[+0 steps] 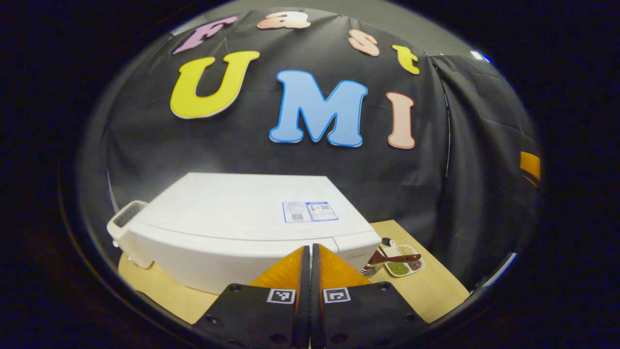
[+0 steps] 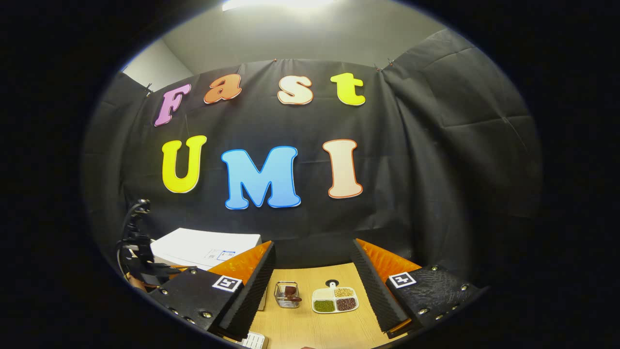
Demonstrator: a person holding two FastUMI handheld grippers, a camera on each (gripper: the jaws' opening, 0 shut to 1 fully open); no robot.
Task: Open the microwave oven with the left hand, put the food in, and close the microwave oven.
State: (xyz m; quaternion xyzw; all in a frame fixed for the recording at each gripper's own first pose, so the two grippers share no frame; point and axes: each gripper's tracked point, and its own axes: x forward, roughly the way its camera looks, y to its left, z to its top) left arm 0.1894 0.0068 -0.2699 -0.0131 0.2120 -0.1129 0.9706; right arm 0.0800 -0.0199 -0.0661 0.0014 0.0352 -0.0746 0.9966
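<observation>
A white microwave (image 1: 242,218) stands on the wooden table (image 1: 436,291) with its door looking closed. My left gripper (image 1: 310,248) hovers in front of and above its front edge, shut with nothing between the fingers. The food is a white divided plate (image 1: 406,261) of beans and grains with a brown spoon across it, lying to the right of the microwave. In the right gripper view the plate (image 2: 335,299) lies below and beyond my right gripper (image 2: 313,244), which is open, empty and held well above the table. The microwave (image 2: 203,247) shows at the left there.
A small wire basket (image 2: 286,294) holding something brown sits just left of the plate. A small white appliance (image 1: 127,218) stands at the microwave's left side. A white keypad-like item (image 2: 254,341) lies at the table's near edge. Black cloth walls close in behind and to the right.
</observation>
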